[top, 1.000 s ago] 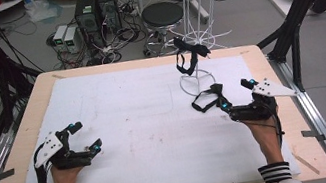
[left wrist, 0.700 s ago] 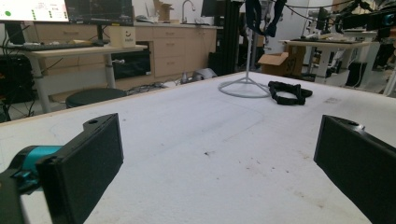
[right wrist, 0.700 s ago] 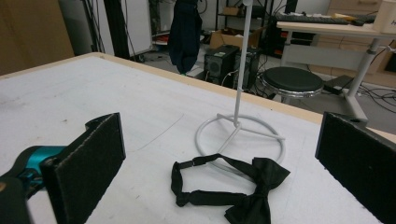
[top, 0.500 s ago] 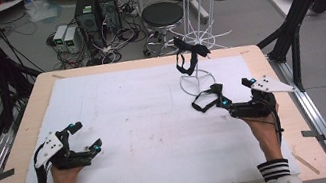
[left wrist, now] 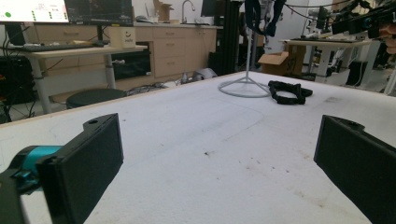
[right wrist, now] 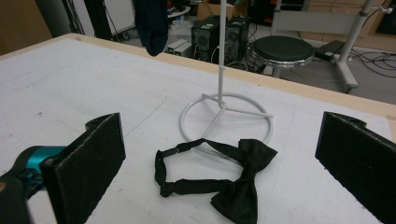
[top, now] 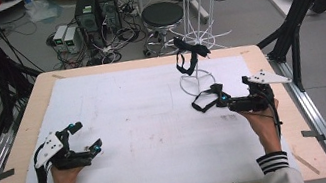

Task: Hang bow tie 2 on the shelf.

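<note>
On the worktop [top: 159, 138], right of centre and toward the far edge: wire stand [top: 197, 73], its ring base resting flat. Hung on a lower arm of the stand, above the base: one bow tie [top: 189, 56]. Flat on the worktop, just before the ring base and touching its near rim: second bow tie [right wrist: 219, 179]. Directly before that tie, jaws wide apart: right gripper [top: 227, 100]. Well apart at the near left: left gripper [top: 83, 138]. Behind the worktop, on the floor: stool [top: 163, 15].
</note>
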`<action>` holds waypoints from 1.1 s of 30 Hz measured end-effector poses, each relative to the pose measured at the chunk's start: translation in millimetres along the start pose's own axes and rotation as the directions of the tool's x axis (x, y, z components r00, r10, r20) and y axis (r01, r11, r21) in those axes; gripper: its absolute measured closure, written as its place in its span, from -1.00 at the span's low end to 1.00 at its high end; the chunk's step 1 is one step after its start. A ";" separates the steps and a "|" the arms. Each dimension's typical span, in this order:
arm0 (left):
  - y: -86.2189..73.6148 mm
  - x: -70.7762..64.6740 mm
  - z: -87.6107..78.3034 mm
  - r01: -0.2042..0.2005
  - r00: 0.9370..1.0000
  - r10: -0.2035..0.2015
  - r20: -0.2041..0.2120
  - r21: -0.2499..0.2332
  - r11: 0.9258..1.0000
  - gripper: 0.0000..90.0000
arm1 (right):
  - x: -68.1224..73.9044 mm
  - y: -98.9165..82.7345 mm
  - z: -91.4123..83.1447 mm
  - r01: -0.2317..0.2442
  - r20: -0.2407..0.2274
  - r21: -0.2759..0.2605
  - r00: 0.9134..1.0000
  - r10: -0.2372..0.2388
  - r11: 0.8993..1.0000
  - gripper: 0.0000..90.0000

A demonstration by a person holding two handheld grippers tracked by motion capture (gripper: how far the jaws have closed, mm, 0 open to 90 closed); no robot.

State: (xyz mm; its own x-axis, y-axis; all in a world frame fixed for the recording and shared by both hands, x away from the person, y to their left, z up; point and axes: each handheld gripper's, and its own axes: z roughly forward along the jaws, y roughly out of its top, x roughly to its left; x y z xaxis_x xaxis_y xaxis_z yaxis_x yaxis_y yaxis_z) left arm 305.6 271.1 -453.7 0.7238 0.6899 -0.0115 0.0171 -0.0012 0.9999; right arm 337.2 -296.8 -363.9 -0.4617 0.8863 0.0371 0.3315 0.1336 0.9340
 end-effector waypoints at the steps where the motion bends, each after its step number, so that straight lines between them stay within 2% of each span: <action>1: 0.0 0.0 0.0 0.000 1.000 0.000 0.000 0.000 1.000 -0.96 | -0.1 1.1 0.2 -0.008 -0.001 0.004 1.000 0.008 1.000 -0.98; 14: 0.0 -0.9 0.0 -0.006 1.000 0.006 0.002 -0.001 1.000 -0.96 | -5.9 9.6 14.4 -0.024 0.015 0.082 1.000 0.023 0.996 -0.97; 19: -0.1 -0.8 -0.1 -0.004 1.000 0.004 0.002 -0.001 1.000 -0.96 | -7.2 9.9 21.8 -0.031 0.029 0.116 0.999 0.028 0.993 -0.96; 20: -0.1 -0.9 -0.1 -0.004 1.000 0.004 0.002 -0.001 1.000 -0.96 | -8.0 9.8 22.9 -0.035 0.029 0.120 0.999 0.032 0.992 -0.90; 33: 0.0 -0.6 -0.3 -0.006 1.000 0.006 0.000 -0.002 1.000 -0.96 | -16.0 2.5 43.8 -0.057 0.053 0.199 0.997 0.047 0.978 -0.90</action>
State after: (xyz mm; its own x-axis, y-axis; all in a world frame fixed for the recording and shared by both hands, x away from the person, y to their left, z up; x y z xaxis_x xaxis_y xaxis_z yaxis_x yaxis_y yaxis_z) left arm 304.9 270.9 -453.7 0.7240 0.6898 -0.0060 0.0118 -0.0037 0.9999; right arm 381.5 -291.2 -377.7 -0.4010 0.9140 0.0620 0.5139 0.1685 0.8411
